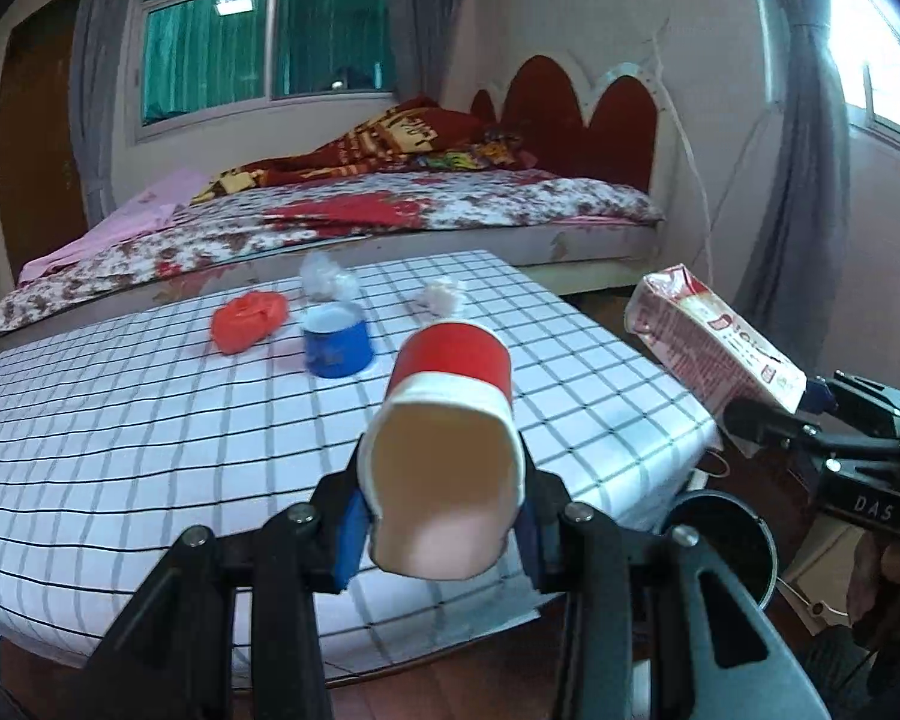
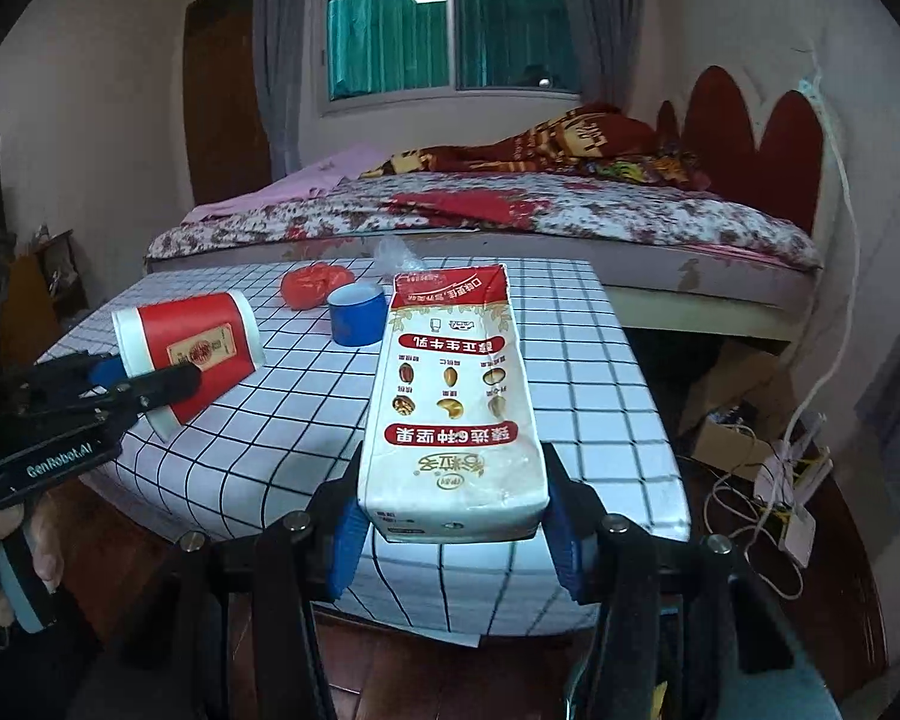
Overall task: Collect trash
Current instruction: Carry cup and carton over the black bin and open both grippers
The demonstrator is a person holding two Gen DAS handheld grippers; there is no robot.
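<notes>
Red-and-white paper cup point(image 1: 450, 420) sits clamped on its side in the left hand-held gripper point(image 1: 444, 531), its long axis running straight out along the fingers, base toward the camera and mouth pointing away over the desk point(image 1: 150, 420). The blue pads point(image 1: 354, 540) press on both flanks of it. To its right, the right hand-held gripper point(image 2: 450, 531) is closed on a milk carton point(image 2: 450, 396), gripped near its flat bottom, with the torn-open top leaning away from the hand and upward. Both pieces of trash are lifted clear of the checked cloth, above the desk's near edge.

What the next move turns on, I'd judge, is the dark round bin point(image 1: 720, 540) down on the floor, just past the desk's near right corner. In the left wrist view it lies below and to the right of the cup, and directly beneath the right hand-held gripper. So the carton is the nearer of the two to the drop; the cup has to cross rightward first.

Left on the desk are a crumpled orange bag point(image 1: 249, 321), a blue cup point(image 1: 337, 342) and two white wads point(image 1: 444, 295), all well beyond the fingers. A bed point(image 1: 390, 210) stands behind.
</notes>
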